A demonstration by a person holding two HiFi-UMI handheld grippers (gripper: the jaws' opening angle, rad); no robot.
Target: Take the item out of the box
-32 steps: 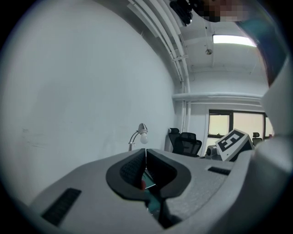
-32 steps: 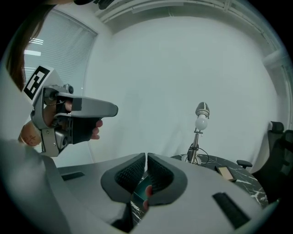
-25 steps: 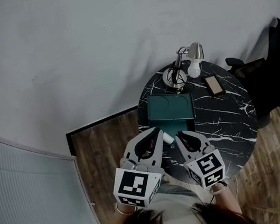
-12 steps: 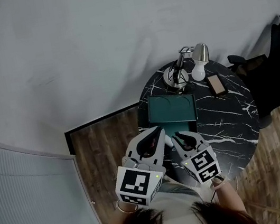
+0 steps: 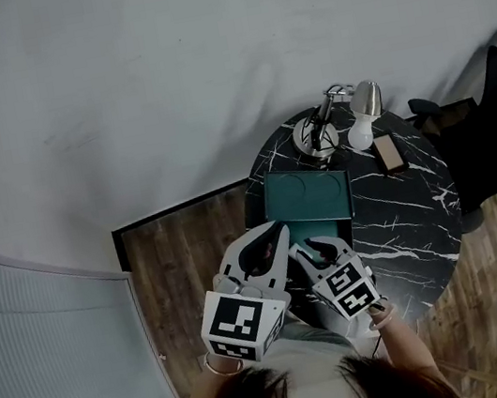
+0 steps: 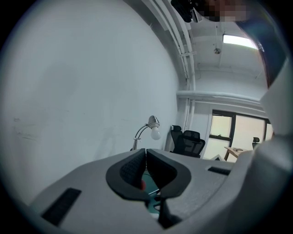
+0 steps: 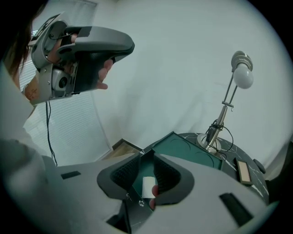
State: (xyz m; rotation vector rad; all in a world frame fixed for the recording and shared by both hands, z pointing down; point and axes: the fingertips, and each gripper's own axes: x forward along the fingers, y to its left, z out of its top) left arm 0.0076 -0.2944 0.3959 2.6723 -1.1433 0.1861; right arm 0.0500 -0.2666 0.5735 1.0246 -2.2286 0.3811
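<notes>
Right gripper [image 7: 146, 154], jaws just opening, half apart: small white tube [image 7: 149, 186] unclamped between them, near the right pad; likely light, stiff, smooth, so grip mid-body. Left gripper [image 6: 145, 151] closed, empty.

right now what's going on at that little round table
A person works two handheld grippers over an open green box on a black marble table. The right gripper has just been opening its jaws, and a small white item sits between them. The left gripper hangs beside it, jaws together.
</notes>
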